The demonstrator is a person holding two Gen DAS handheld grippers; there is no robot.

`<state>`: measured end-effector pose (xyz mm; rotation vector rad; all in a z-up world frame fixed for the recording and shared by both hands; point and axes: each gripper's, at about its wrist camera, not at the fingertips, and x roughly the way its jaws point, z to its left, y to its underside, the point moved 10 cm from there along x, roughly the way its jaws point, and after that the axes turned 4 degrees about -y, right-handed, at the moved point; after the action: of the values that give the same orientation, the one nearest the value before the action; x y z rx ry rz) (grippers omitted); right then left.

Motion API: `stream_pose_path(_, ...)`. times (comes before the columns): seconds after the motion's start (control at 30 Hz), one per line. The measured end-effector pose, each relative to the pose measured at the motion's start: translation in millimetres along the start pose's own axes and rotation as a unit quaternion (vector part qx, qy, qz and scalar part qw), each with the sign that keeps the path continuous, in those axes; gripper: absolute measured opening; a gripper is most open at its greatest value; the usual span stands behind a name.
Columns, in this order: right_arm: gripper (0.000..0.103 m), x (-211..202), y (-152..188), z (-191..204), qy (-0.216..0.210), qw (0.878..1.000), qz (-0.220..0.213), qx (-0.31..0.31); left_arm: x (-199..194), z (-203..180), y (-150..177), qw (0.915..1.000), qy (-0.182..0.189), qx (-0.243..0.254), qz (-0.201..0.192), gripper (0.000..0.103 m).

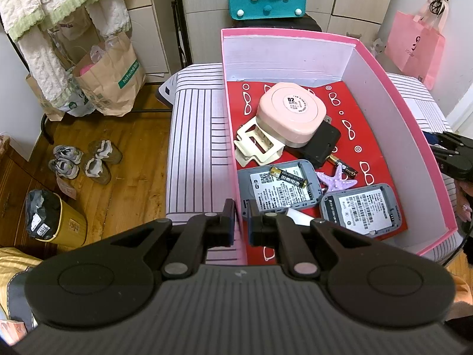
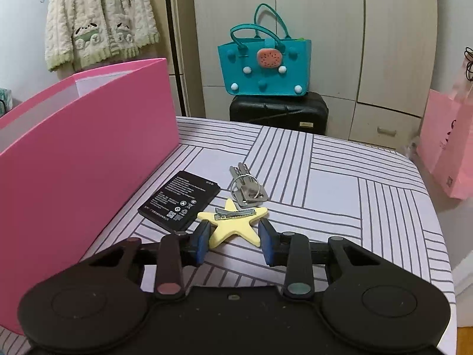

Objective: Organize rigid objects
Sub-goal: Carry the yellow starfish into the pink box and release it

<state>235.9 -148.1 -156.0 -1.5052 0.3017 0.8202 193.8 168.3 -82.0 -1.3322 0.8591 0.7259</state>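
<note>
The right gripper (image 2: 235,238) fingers stand apart, flanking the yellow star clip (image 2: 233,226) without visible contact. The left gripper (image 1: 241,222) is clamped on the pink box (image 1: 233,136) wall.

Each handheld gripper is built from matte black plastic. The left gripper (image 1: 241,222) has a ribbed grey housing flanked by two large round discs, with angular link arms joined by silver pivot pins and a small pale mark at the housing's front edge. The right gripper (image 2: 235,238) has the same discs and linkage, a smooth, dusty black body with a centre screw, and blue pads (image 2: 204,241) on its fingers. One pivot cap looks reddish, perhaps from lighting.
</note>
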Motion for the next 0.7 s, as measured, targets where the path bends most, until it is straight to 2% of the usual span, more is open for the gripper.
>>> stream_pose_path(0.37,0.04,-36.2,-4.7,6.0,-0.014,1.0,-0.004,0.014,-5.2,1.7,0.4,0.9999,0.006,0.004,-0.013,0.007)
stream_pose_path(0.5,0.04,-60.4,-22.1,13.3,-0.028,0.999,-0.014,0.01,-5.4,2.1,1.1,0.9998,0.011,0.007,-0.016,0.007)
stream_pose_path(0.7,0.04,-105.5,-56.3,44.1,-0.076,0.996,-0.052,-0.012,-6.0,2.6,2.3,0.9997,0.014,0.003,-0.02,0.007)
